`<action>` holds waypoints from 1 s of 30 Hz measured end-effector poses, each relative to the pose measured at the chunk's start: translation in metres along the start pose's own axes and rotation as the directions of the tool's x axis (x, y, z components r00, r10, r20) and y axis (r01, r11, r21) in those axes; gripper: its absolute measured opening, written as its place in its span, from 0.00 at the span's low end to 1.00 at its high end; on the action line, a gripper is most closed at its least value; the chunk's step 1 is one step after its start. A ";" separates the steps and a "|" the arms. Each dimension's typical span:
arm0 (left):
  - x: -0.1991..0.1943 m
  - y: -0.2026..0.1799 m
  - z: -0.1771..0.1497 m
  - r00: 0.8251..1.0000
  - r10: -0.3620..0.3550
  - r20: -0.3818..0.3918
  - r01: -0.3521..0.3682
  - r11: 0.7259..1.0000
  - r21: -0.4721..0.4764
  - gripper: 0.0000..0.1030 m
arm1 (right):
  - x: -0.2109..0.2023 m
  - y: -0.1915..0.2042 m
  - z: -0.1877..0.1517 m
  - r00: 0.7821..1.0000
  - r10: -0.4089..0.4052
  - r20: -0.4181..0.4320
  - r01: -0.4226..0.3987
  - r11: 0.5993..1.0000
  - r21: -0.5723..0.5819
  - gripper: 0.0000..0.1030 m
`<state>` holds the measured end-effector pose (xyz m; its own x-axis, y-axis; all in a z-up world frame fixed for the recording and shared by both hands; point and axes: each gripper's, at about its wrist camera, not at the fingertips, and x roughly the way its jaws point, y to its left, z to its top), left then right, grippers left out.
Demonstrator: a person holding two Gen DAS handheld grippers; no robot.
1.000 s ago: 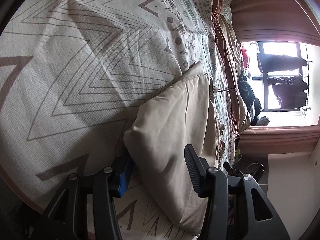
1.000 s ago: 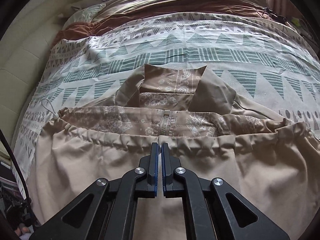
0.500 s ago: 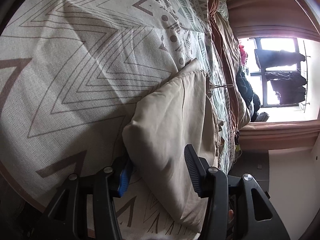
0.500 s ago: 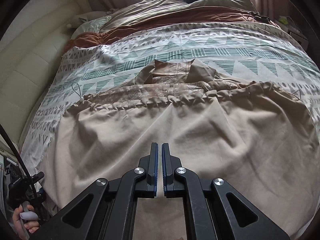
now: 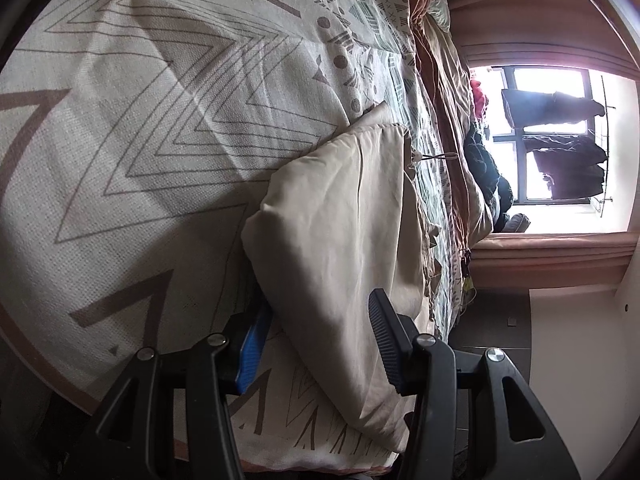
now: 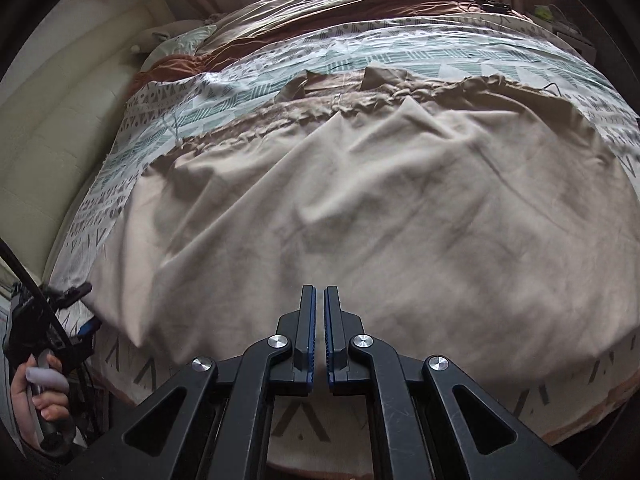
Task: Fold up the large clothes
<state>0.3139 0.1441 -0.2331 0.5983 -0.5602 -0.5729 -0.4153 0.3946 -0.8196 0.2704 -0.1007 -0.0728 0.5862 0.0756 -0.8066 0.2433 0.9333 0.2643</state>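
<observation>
garment (image 6: 360,200) flat on bed | corner between left hand-held gripper (image 5: 316,344), perhaps unpinched

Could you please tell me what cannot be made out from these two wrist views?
- Left wrist view: left gripper straddles the beige garment; contact with the fold is unclear, its lower finger tucked beneath.
- Right wrist view: the garment's near hem is hidden behind the right gripper.

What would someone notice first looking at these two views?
A big beige garment spreads across the patterned bedspread, filling the right wrist view, with the shut right gripper empty over its near edge. In the left view, the left gripper straddles the garment's folded corner.
</observation>
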 end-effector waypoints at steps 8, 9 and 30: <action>0.016 -0.008 0.003 1.000 0.002 0.009 -0.002 1.000 0.018 0.49 | -0.013 0.006 -0.022 1.000 -0.017 0.000 0.017 1.000 -0.020 0.01; 0.016 -0.009 0.003 1.000 0.001 0.011 -0.001 1.000 0.023 0.49 | -0.013 0.007 -0.021 1.000 -0.018 0.003 0.019 1.000 -0.024 0.01; 0.017 -0.010 -0.003 0.999 -0.004 0.036 0.003 0.999 0.032 0.49 | 0.039 0.006 -0.011 0.994 -0.110 0.013 0.110 0.992 -0.063 0.01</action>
<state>0.3257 0.1286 -0.2347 0.6243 -0.5351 -0.5692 -0.3917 0.4160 -0.8206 0.2864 -0.0880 -0.1087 0.5661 -0.0317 -0.8237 0.2573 0.9561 0.1401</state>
